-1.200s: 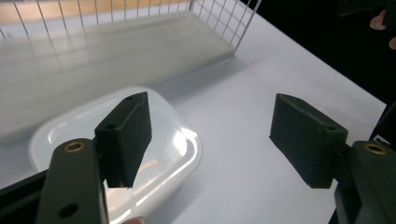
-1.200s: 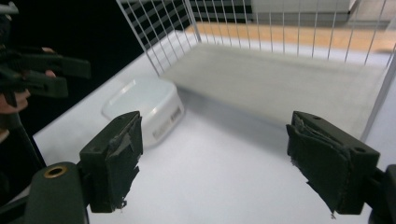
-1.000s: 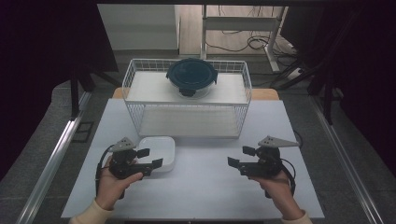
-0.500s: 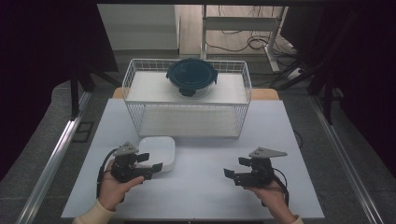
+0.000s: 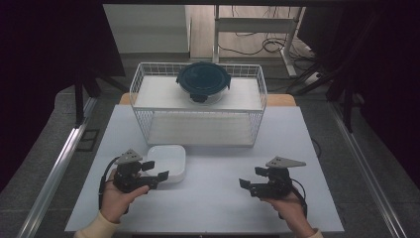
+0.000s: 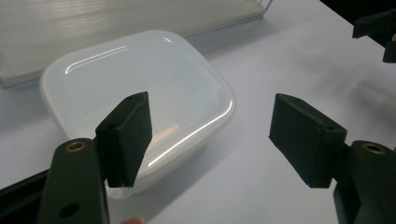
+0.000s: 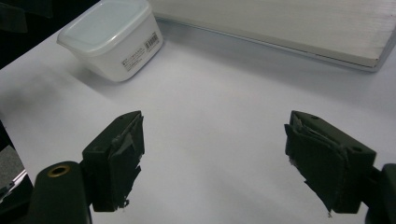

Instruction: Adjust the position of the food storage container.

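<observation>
A white plastic container [image 5: 167,162] with a translucent lid sits on the white table [image 5: 213,198], in front of the wire rack's left part. My left gripper [image 5: 155,170] is open at the container's near left edge. In the left gripper view its left jaw hangs over the lid [image 6: 140,98] and its right jaw is over bare table, the gripper [image 6: 215,135] holding nothing. My right gripper [image 5: 251,177] is open and empty over the table at the right, pointing left. Its own view has the container [image 7: 112,35] far off at upper left, beyond the gripper [image 7: 215,154].
A white two-level wire rack [image 5: 198,104] stands at the table's back middle. On its top shelf sits a dark blue round lidded bowl [image 5: 203,82]. A metal rail [image 5: 59,163] runs along the table's left side.
My right gripper has come down toward the table's front edge and slightly left. My left gripper has barely shifted beside the container.
</observation>
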